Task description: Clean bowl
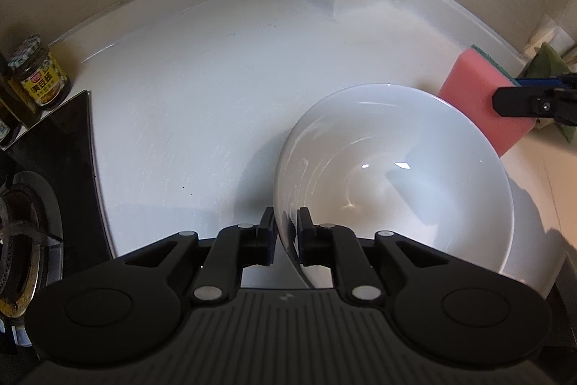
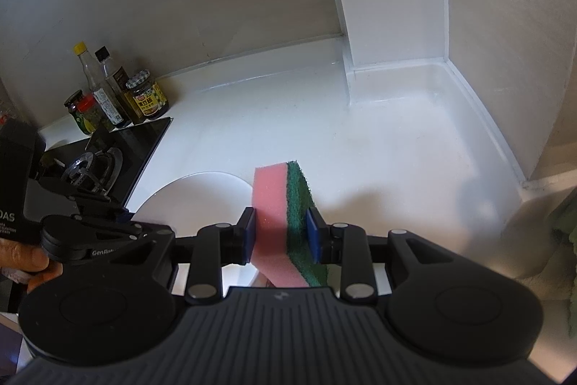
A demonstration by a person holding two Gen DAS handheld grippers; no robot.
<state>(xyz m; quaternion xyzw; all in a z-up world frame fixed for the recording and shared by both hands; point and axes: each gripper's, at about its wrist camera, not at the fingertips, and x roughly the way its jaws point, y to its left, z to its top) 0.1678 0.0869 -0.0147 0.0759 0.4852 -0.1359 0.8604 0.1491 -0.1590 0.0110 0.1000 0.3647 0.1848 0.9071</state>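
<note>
A jar point(image 2: 147, 97) with a checked lid and a yellow label in Chinese characters stands among bottles point(image 2: 104, 85) beside the stove point(image 2: 94, 168). The white bowl point(image 1: 393, 183) sits empty on the white tabletop point(image 1: 202, 103). The left hand-held gripper point(image 1: 286, 233) straddles its rim, pads slightly apart. The right hand-held gripper point(image 2: 281, 233) is clamped on a pink-and-green sponge point(image 2: 288, 222); "GenRob" shows on a gripper body.

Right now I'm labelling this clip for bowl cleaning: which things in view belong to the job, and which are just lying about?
Job: round white ceramic bowl; pink foam sponge with green scouring side; left hand-held gripper; right hand-held gripper.
Lying about: yellow-labelled glass sauce jar; cluster of glass condiment bottles; black gas stove.
</note>
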